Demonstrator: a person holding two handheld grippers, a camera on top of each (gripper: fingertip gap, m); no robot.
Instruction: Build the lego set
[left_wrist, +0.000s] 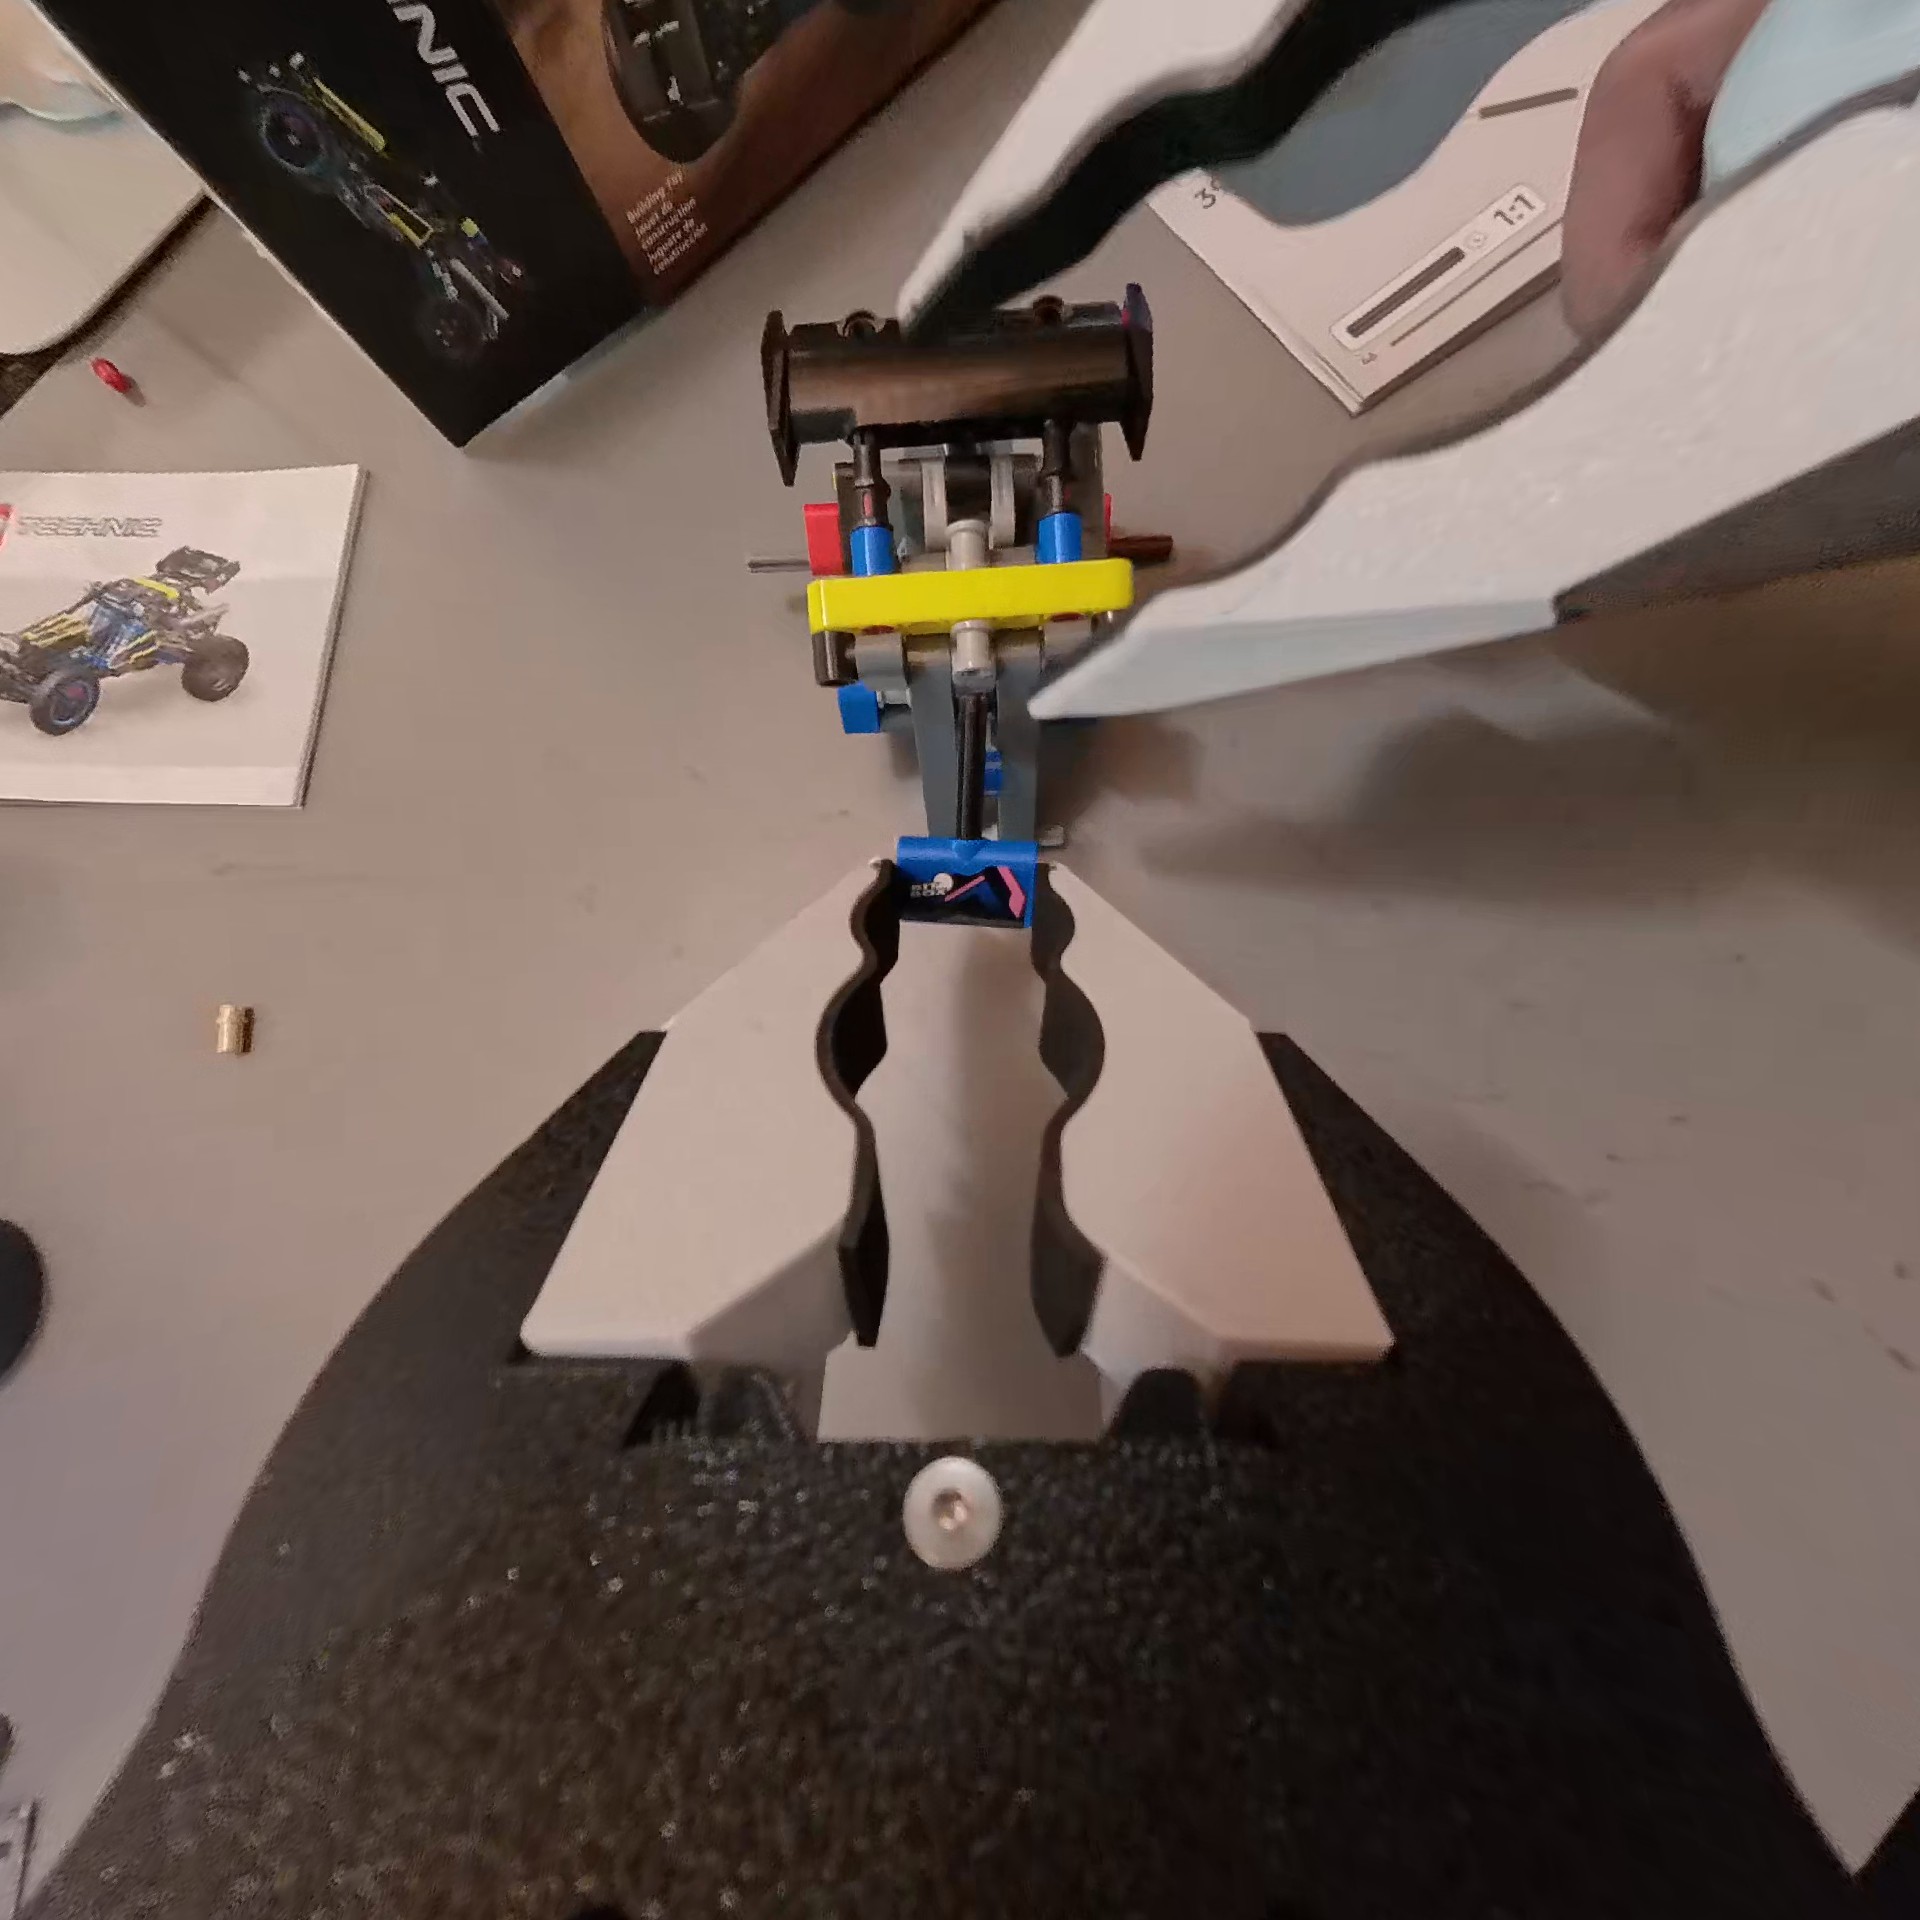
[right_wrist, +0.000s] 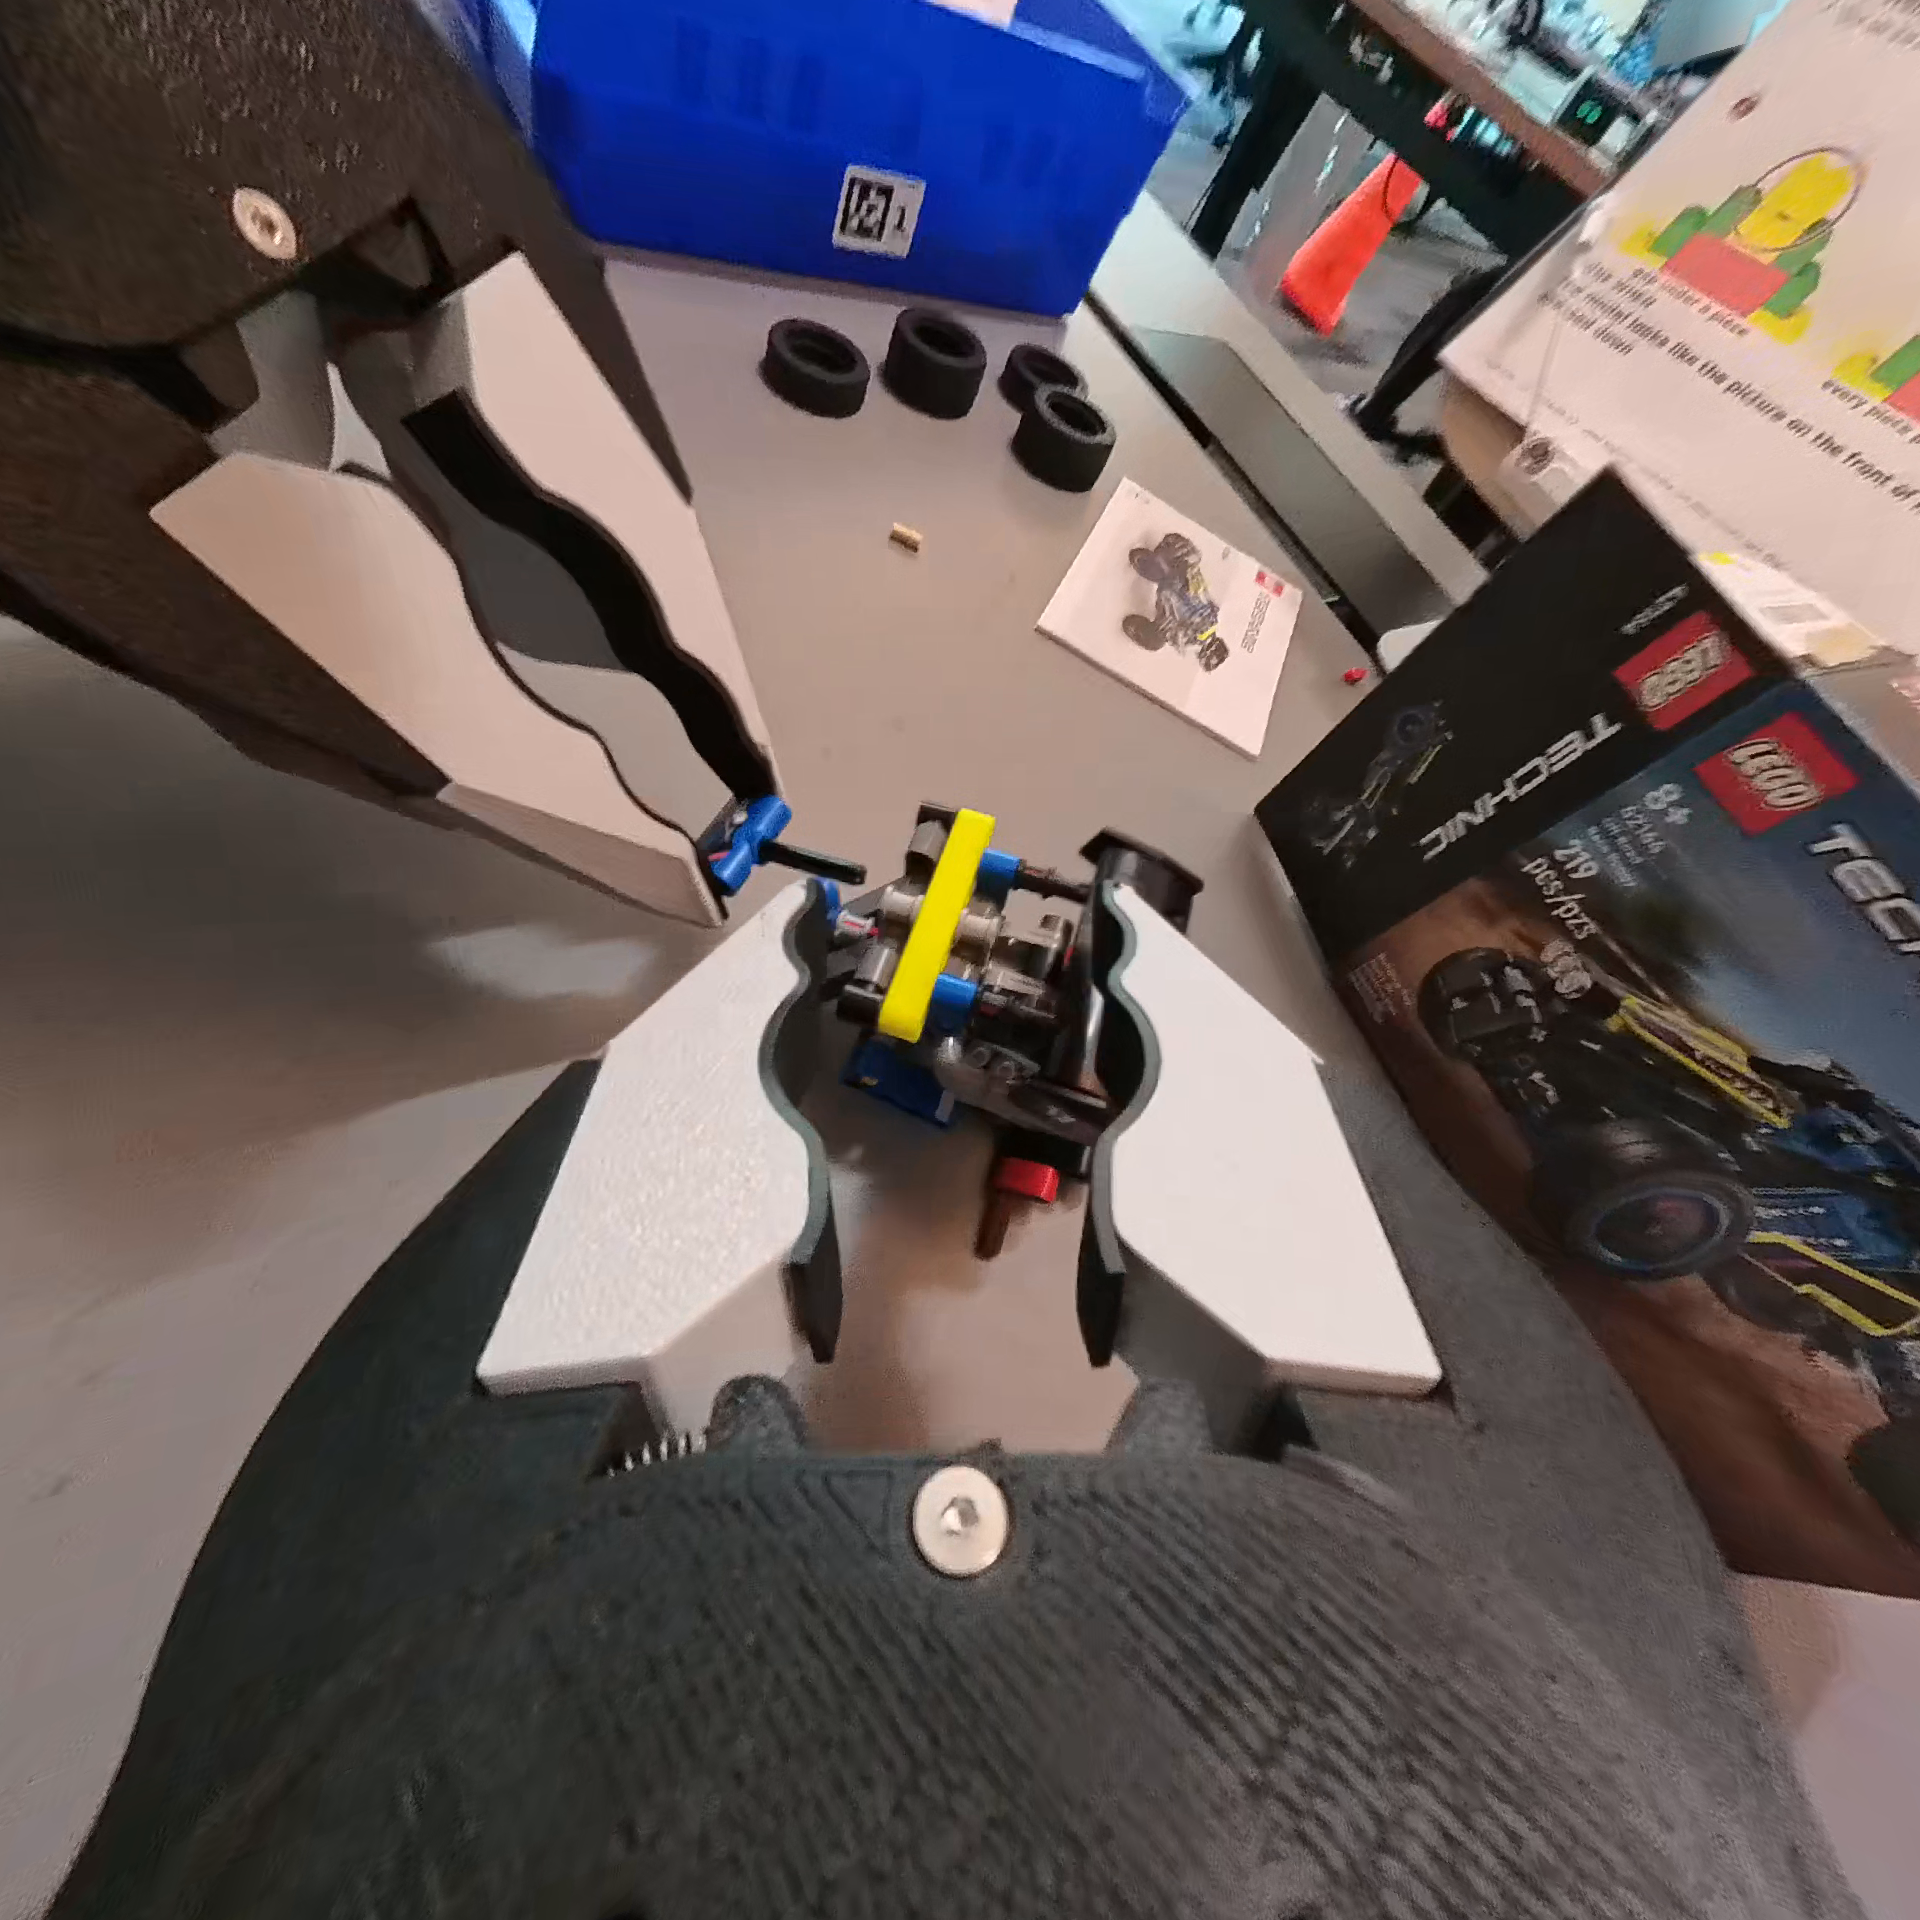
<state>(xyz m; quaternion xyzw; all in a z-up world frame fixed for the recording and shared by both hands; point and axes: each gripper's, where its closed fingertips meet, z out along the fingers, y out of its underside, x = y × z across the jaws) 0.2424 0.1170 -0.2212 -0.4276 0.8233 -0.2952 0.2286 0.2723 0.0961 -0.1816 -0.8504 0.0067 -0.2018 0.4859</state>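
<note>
Jaws of the left gripper (left_wrist: 961, 883) are pinched on a blue piece (left_wrist: 966, 881) with a black axle, while the right gripper (right_wrist: 961, 914) is clamped around the half-built chassis (right_wrist: 966, 987) above the bench (left_wrist: 520, 935). Insertion appears under way; careful axle alignment is needed next.

Right claw (right_wrist: 956, 997) straddles the lego chassis (right_wrist: 966, 997) (yellow beam on top); four tyres (right_wrist: 935, 364) behind.

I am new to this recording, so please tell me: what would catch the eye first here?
First, the half-built lego model with its yellow beam, at the centre of the grey table. The right hand-held gripper straddles its body, while the left hand-held gripper pinches a blue piece at its near end. Four black tires wait before a blue bin.
</note>
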